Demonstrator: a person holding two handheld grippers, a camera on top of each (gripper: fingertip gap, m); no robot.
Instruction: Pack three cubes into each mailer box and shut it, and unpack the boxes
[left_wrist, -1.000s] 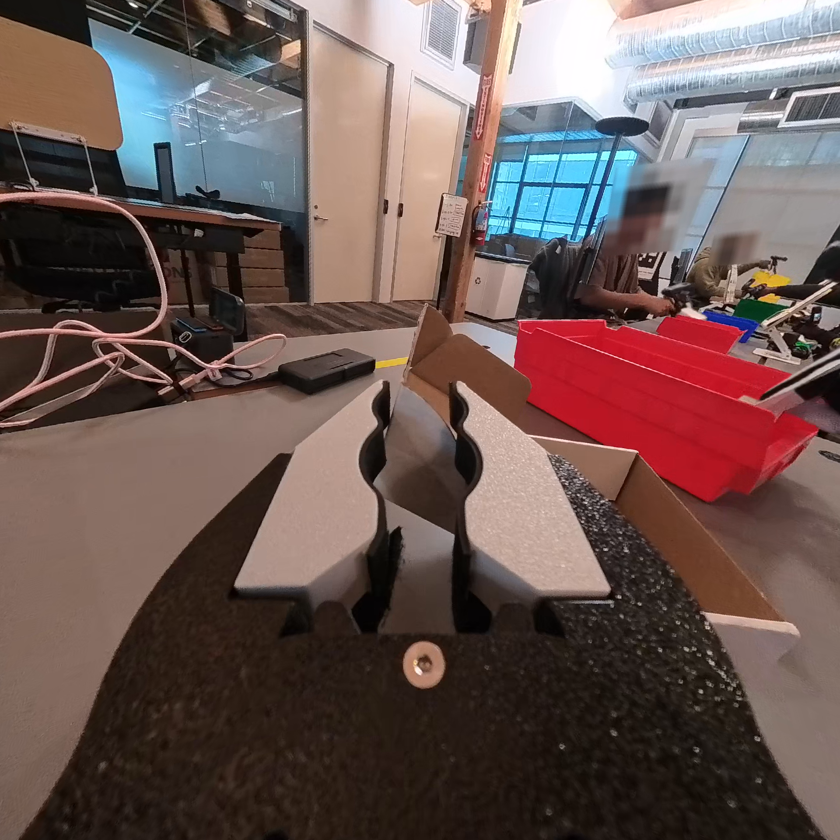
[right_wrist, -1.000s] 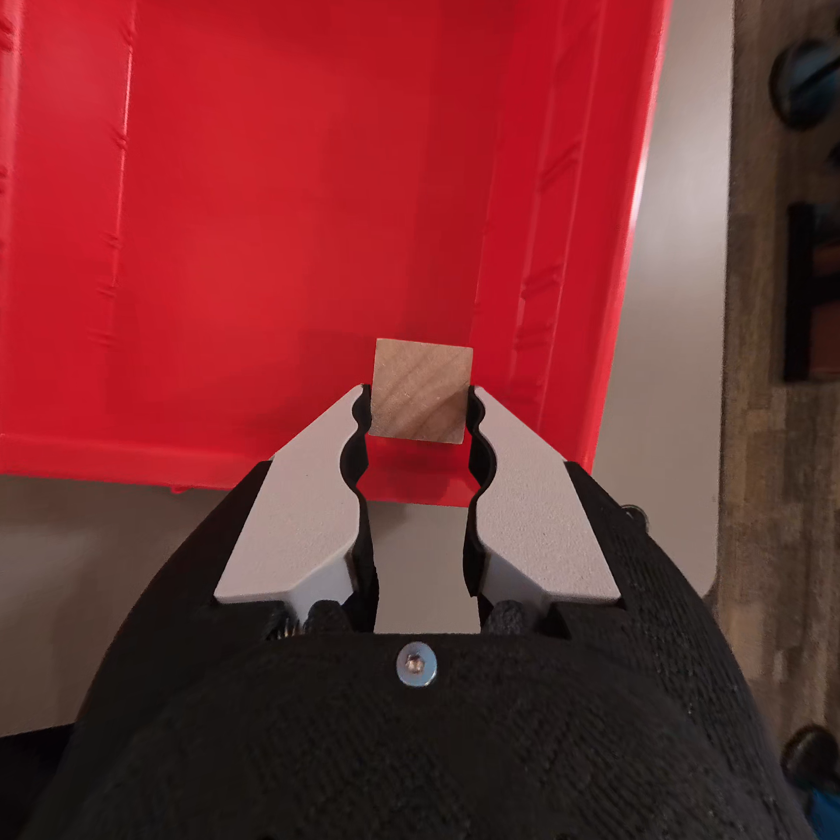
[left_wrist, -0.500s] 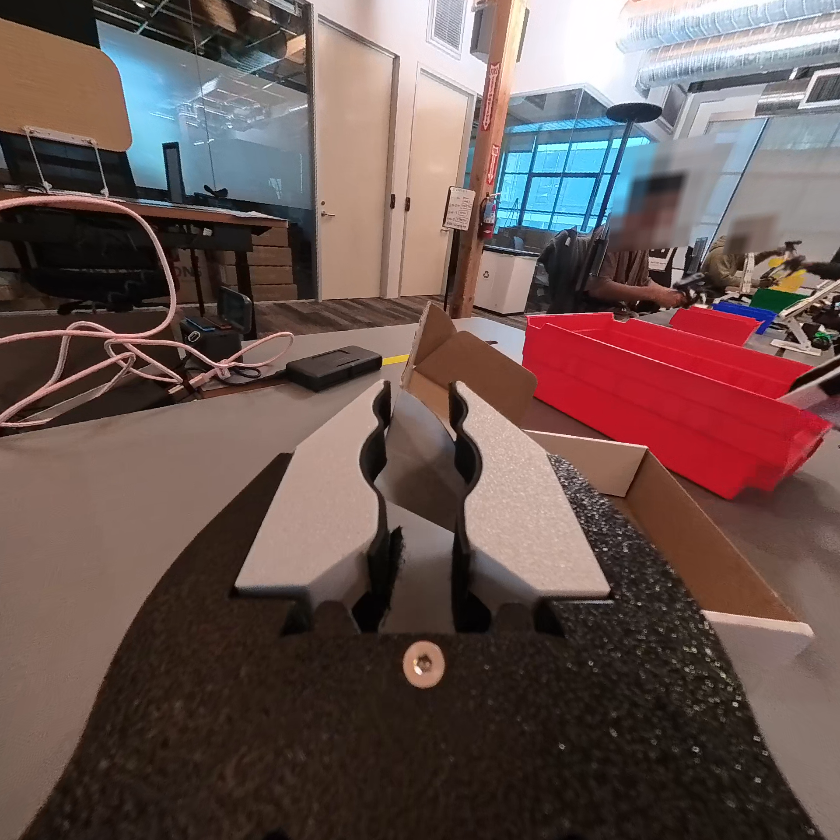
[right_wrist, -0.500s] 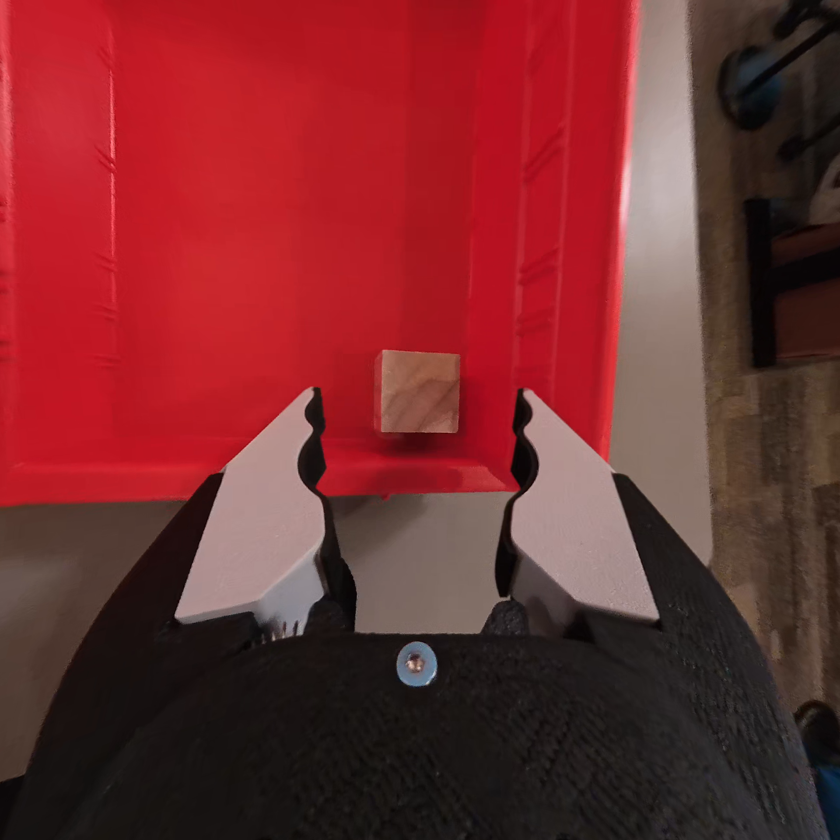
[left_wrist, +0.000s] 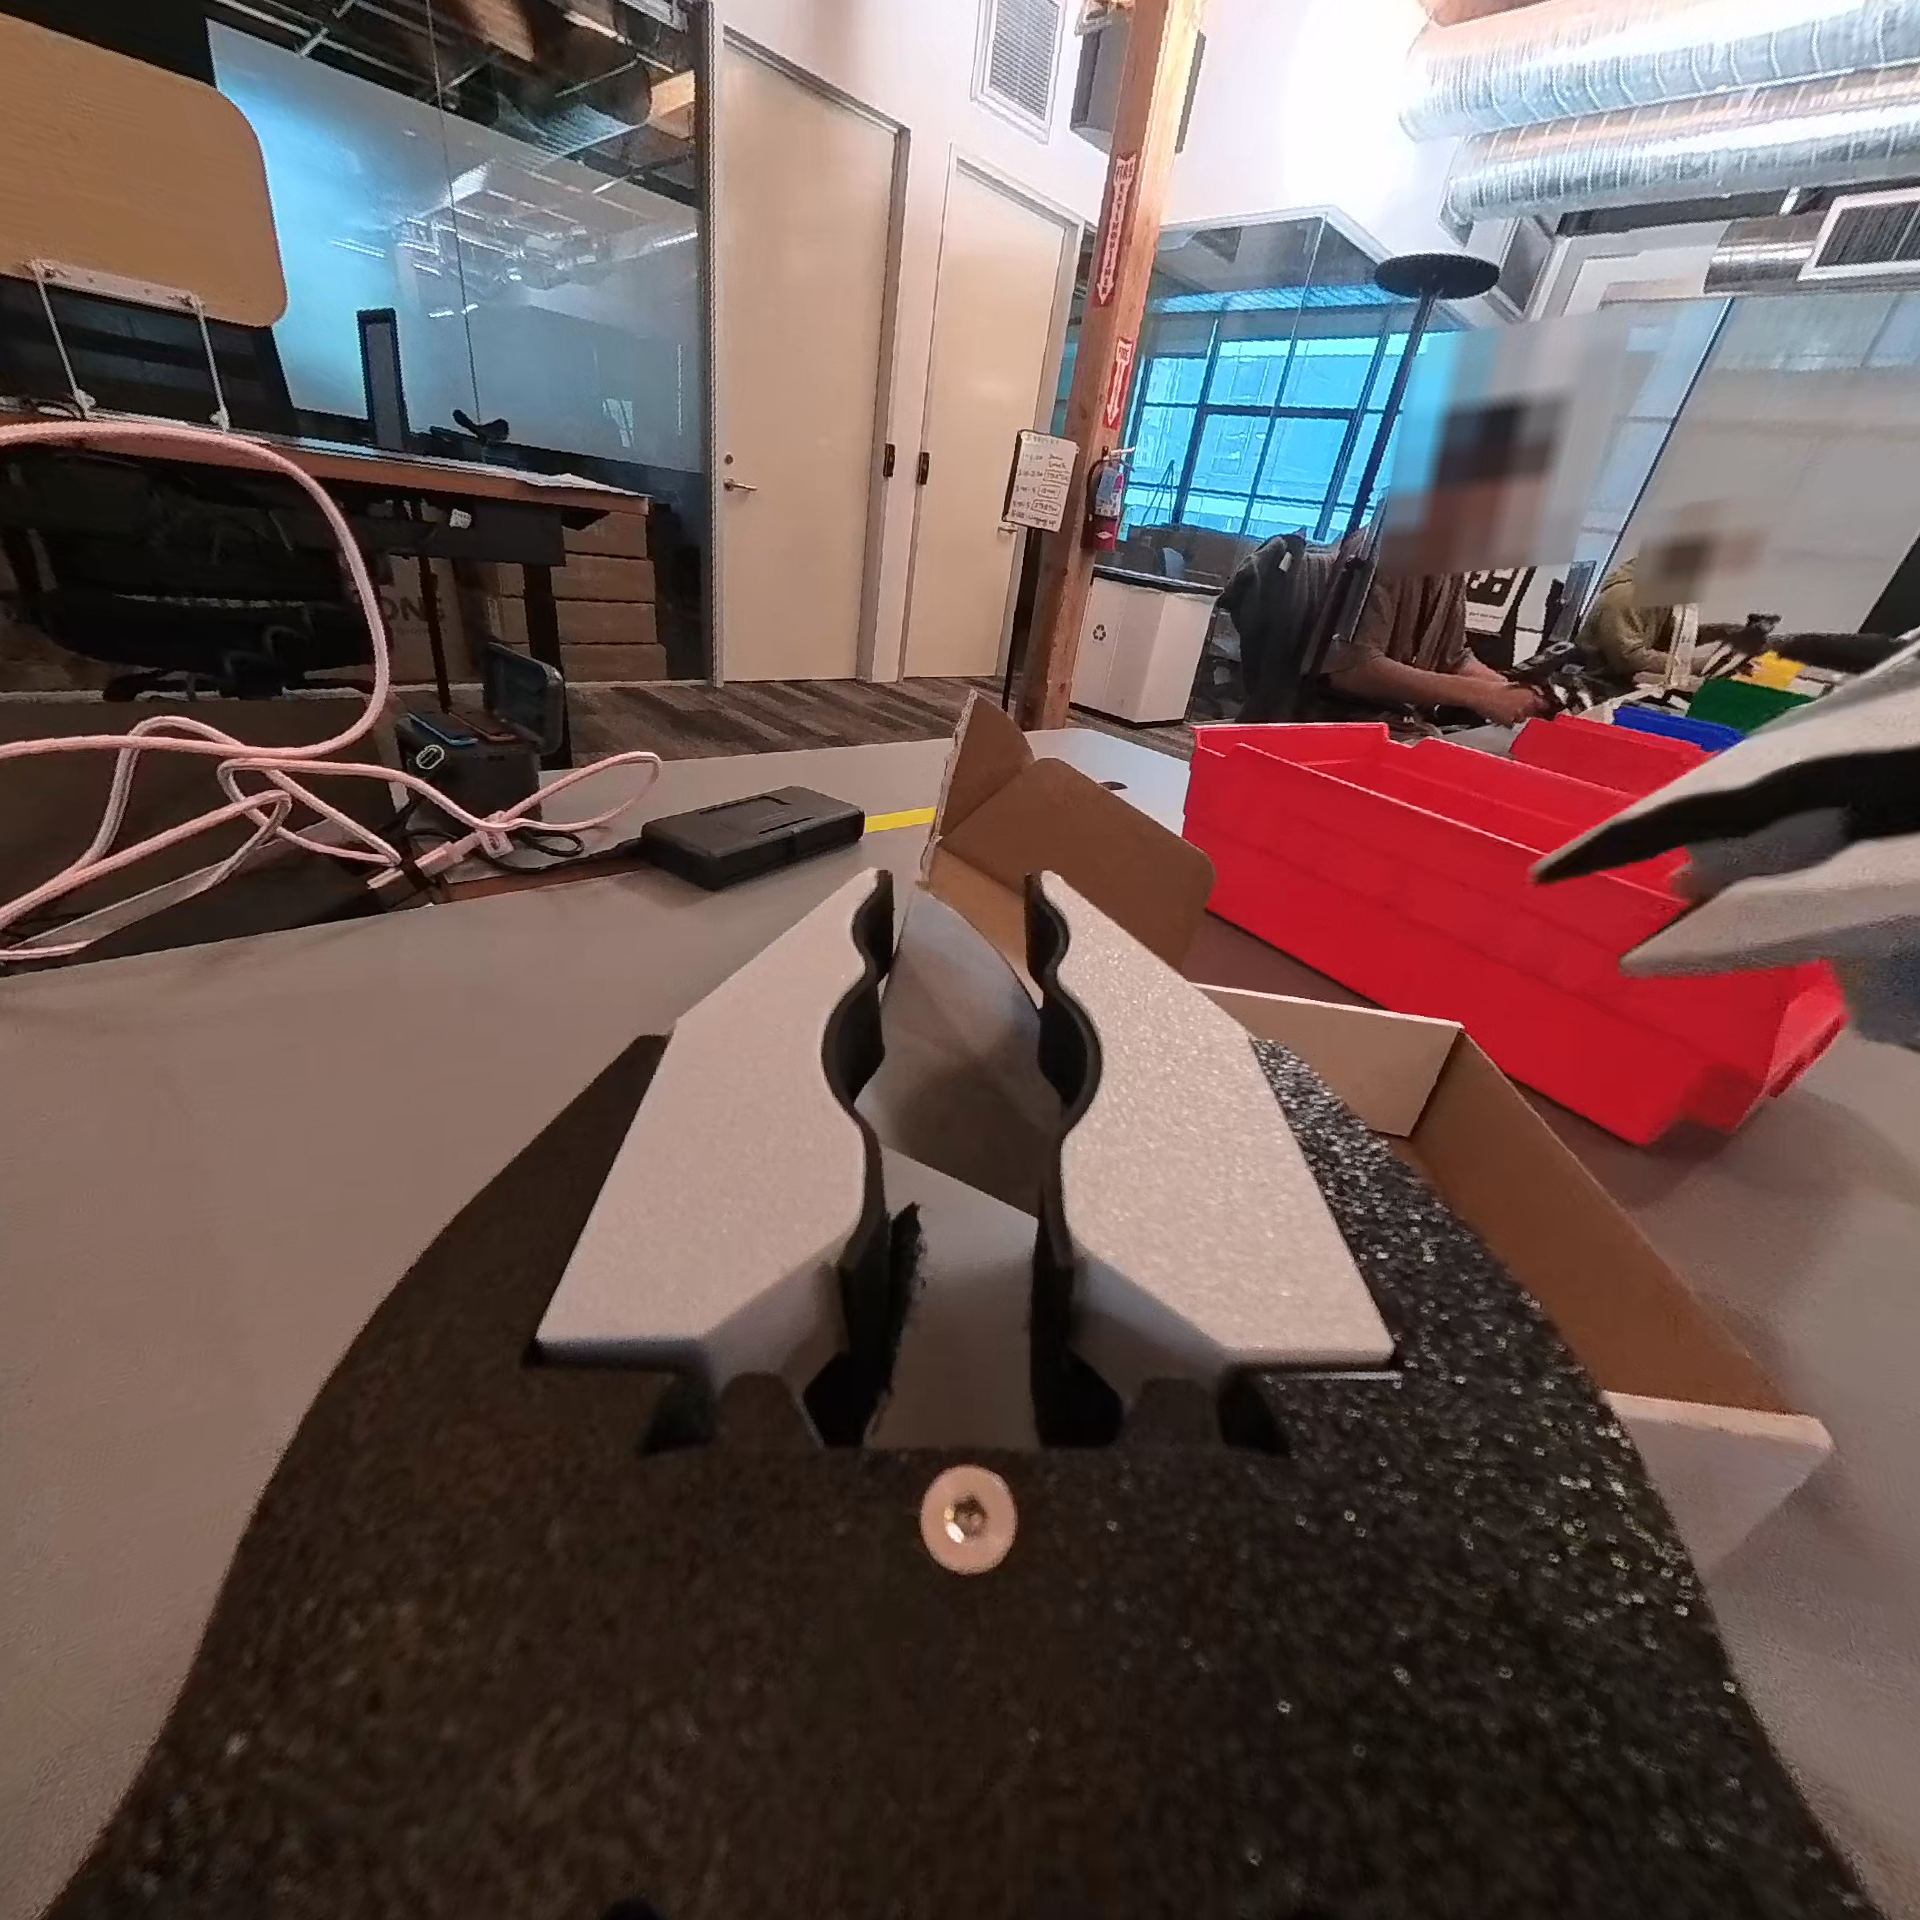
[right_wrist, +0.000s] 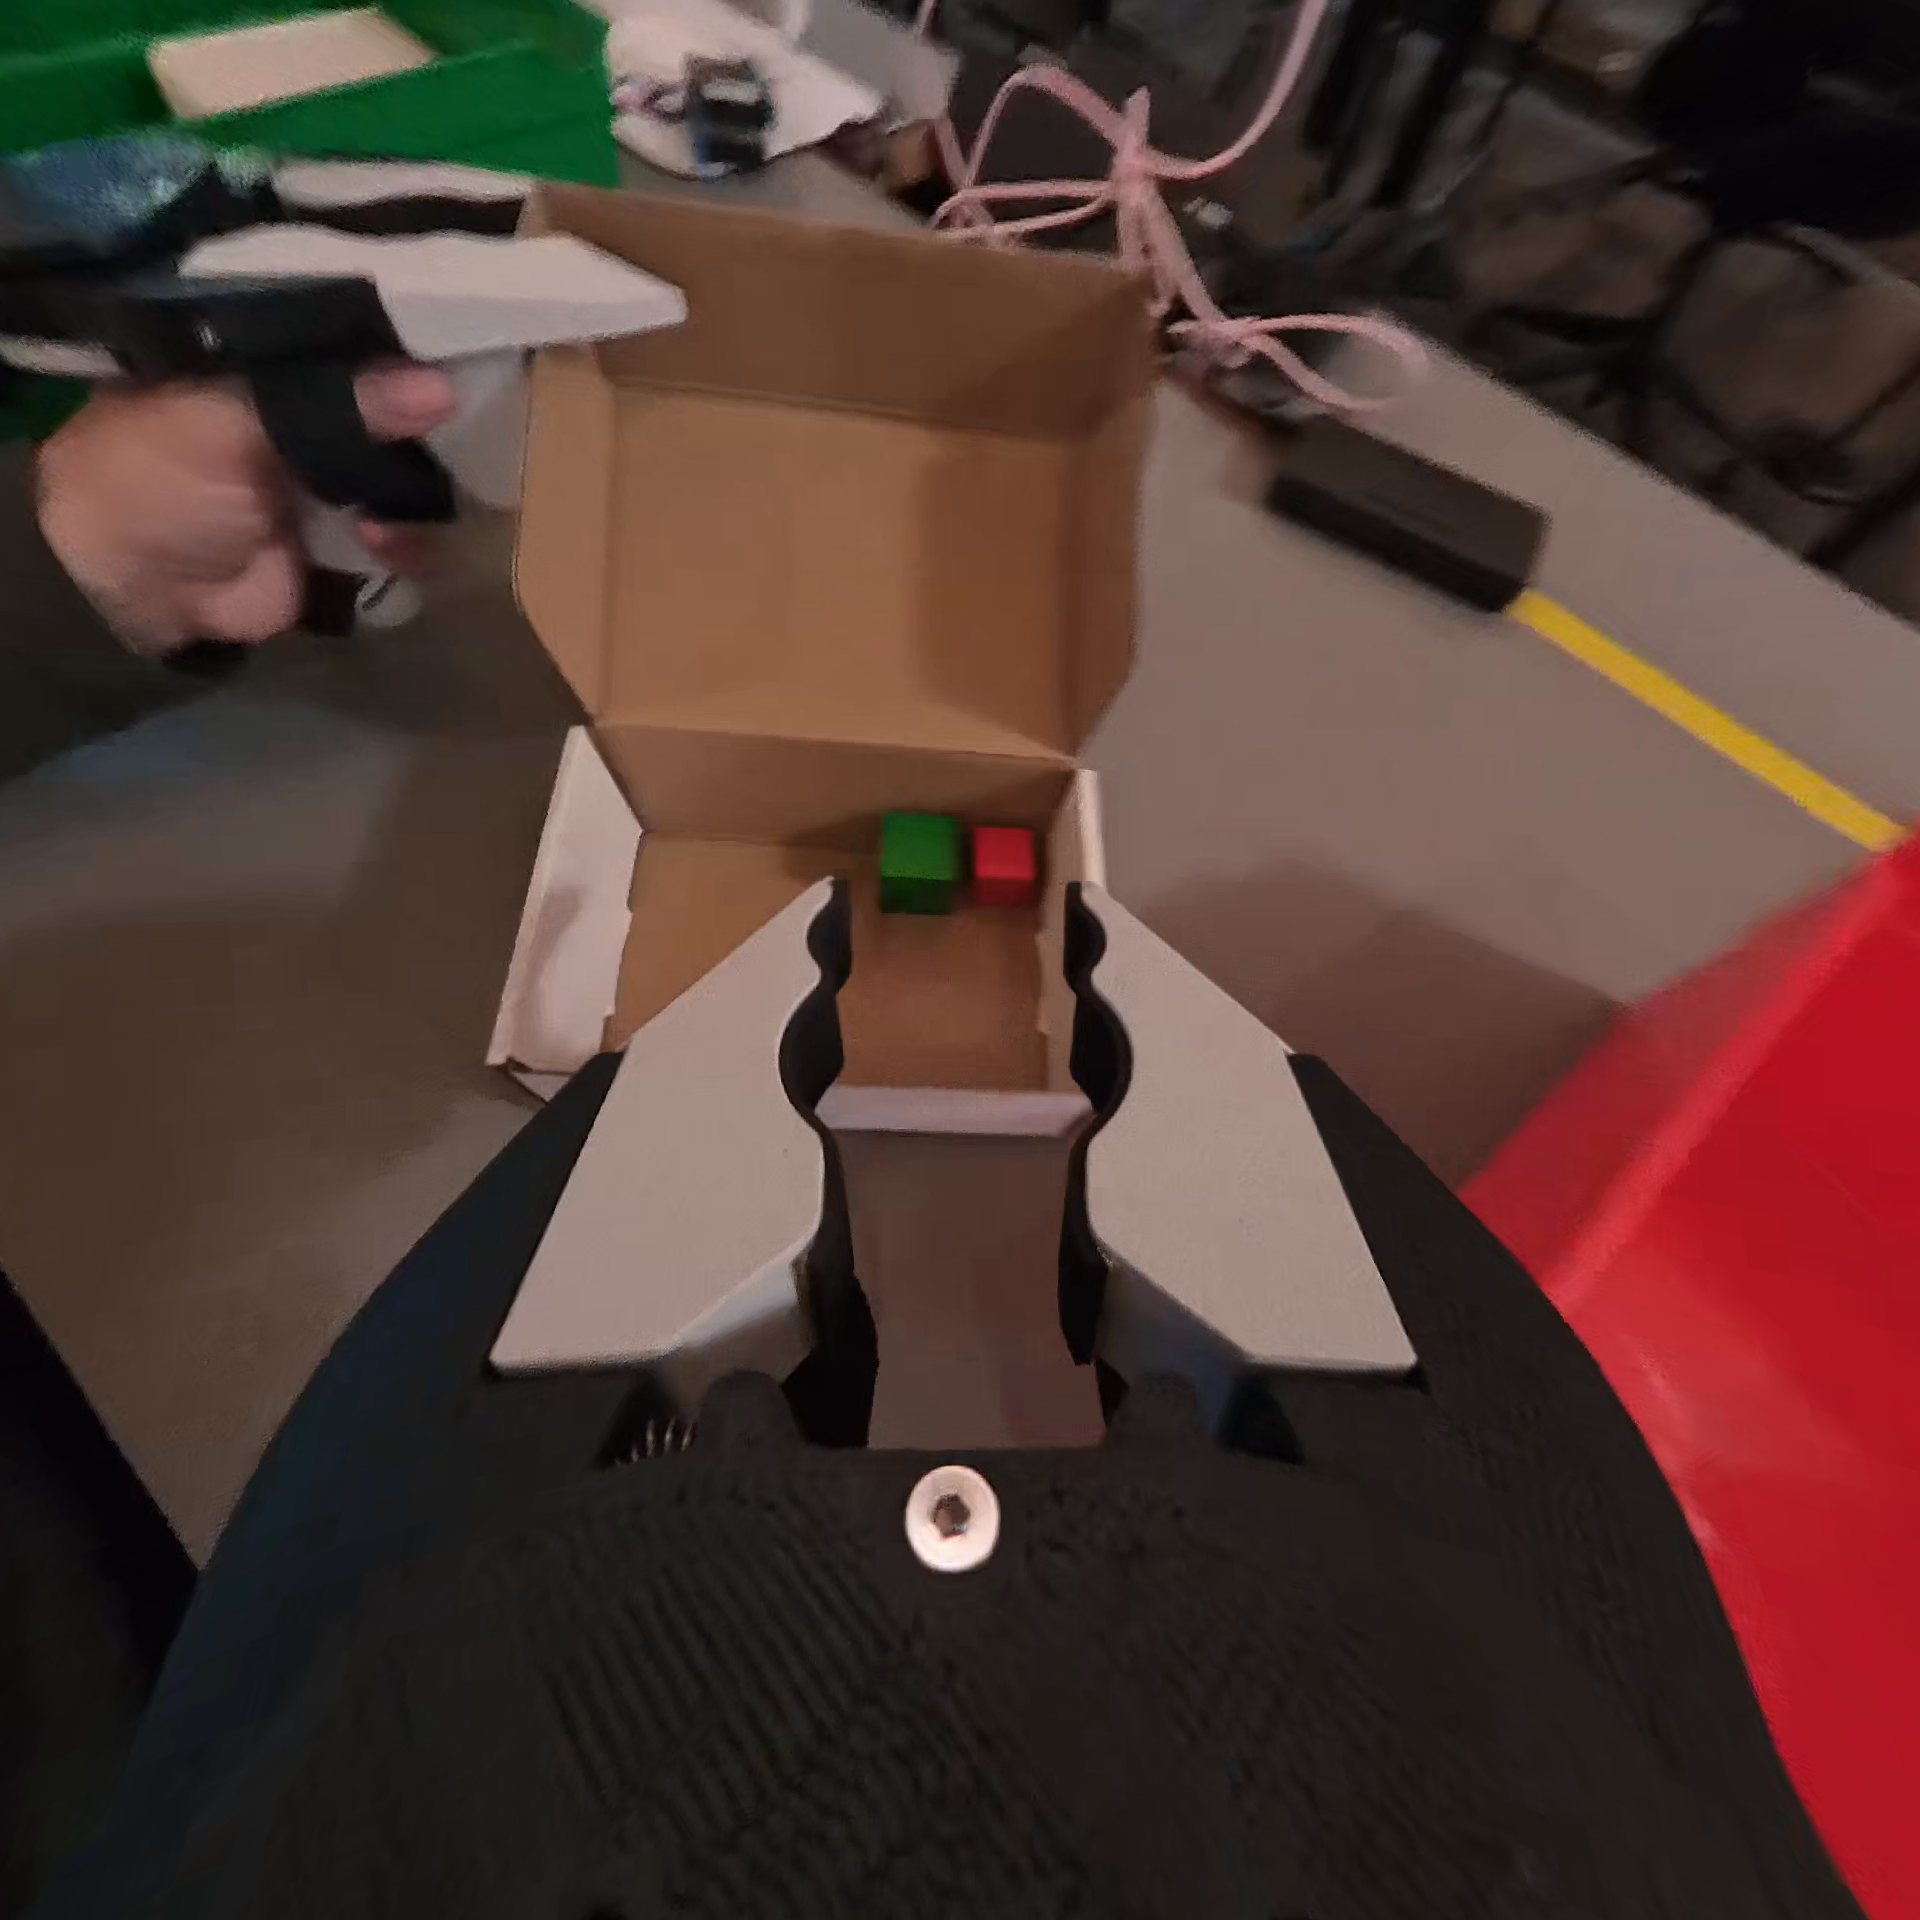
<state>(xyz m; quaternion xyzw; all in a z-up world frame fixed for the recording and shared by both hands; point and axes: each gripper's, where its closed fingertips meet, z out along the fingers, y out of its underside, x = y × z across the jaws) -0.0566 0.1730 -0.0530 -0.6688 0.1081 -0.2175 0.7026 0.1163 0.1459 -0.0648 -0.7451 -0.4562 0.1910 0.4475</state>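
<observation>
Your right gripper (right_wrist: 948, 914) hangs over the near end of the open mailer box (right_wrist: 831, 582), its fingers partly spread with nothing between the pads; through the gap you see only the bare cardboard floor of the box. Inside, a green cube (right_wrist: 918, 860) and a red cube (right_wrist: 1004, 862) sit side by side on the floor against the back wall, toward the right-hand corner, the red one nearest the right wall. The lid stands tilted up behind them, its side flaps folded inward. The box rests on the grey table (right_wrist: 1403, 831), with the red bin (right_wrist: 1704, 1247) just to its right at the table's near right area. Your left gripper (left_wrist: 958, 914) is held low at the left side of the box, fingers a narrow way apart; the upright lid flap (left_wrist: 1049, 831) stands just beyond the tips and a pale panel of the box shows in the gap, but you cannot tell whether the pads press on it. In the right wrist view, that gripper shows blurred at the lid's upper left corner, your hand (right_wrist: 177, 520) wrapped round its black handle. Farther along the table lie a black flat device (left_wrist: 753, 831) beside a strip of yellow tape (left_wrist: 899, 821), and a tangle of pink cable (left_wrist: 312, 790) toward the far left edge.
</observation>
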